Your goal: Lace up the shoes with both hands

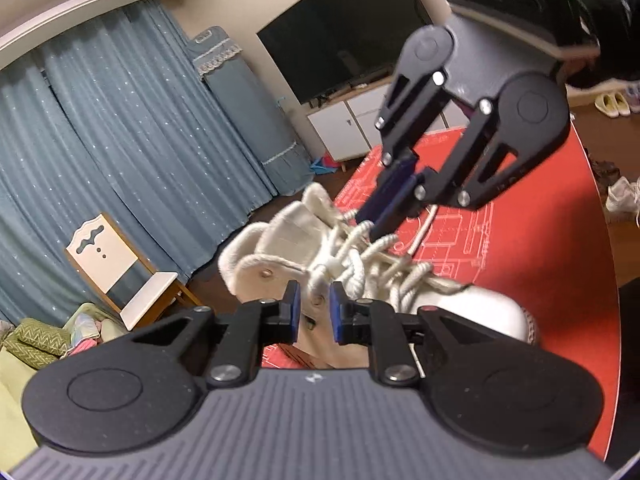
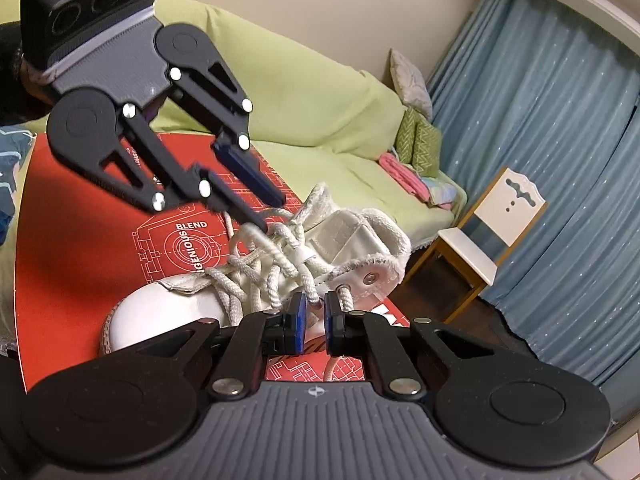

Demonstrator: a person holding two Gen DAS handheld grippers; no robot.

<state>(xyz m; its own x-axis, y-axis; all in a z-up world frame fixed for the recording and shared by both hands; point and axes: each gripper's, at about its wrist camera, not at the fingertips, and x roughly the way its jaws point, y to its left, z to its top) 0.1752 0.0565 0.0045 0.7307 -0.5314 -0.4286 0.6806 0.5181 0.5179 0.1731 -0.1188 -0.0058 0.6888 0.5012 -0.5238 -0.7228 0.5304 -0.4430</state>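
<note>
White high-top shoe (image 1: 360, 280), thick rope laces (image 1: 360, 256) loose and tangled over the tongue; lying on red printed mat (image 1: 520, 240) covering the desk. Left tool (image 1: 315, 312): blue pads slightly parted at the ankle side, nothing pinched. Right tool (image 2: 315, 320): pads slightly parted beside an eyelet, lace strand hanging just alongside, not pinched. Beyond: blue curtains (image 1: 120, 140), wooden chair (image 2: 488, 232), green sofa (image 2: 320, 112).
</note>
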